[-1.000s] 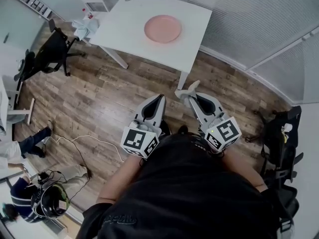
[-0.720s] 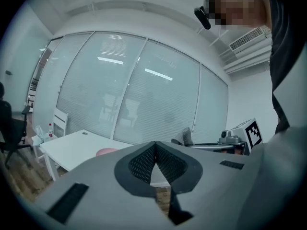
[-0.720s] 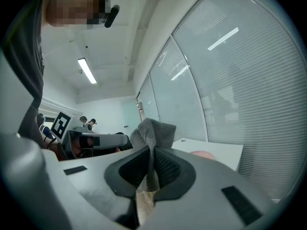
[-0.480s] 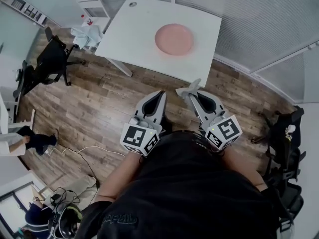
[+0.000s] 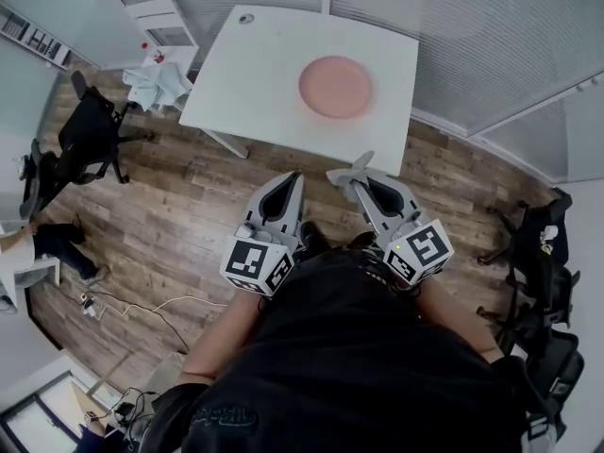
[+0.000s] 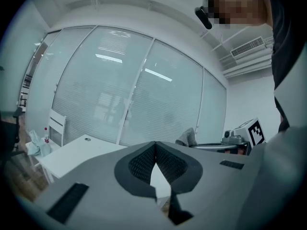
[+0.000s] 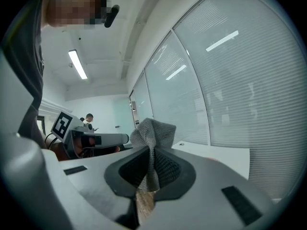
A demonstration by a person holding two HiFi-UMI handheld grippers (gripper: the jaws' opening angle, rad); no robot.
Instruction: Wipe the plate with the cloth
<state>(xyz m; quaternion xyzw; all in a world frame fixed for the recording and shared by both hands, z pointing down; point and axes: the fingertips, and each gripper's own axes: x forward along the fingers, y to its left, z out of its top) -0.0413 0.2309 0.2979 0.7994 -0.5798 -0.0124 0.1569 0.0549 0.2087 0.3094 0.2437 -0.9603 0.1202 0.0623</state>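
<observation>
Head view: one round pink plate is seen lying on one white table, toward its right side. Two grippers are held side by side over the wooden floor, short of the table's near edge and well apart from the plate. The left gripper is pointed toward the table. One grey cloth is seen bunched at the tip of the right gripper. One black office chair is stood left of the table.

Left gripper view: the two jaws are seen pressed together and empty, with the white table beyond them.

Right gripper view: the two jaws are clamped on the cloth. Its knitted bunch is stuck up above the tips, and a strip is hung down between the pads.
</observation>
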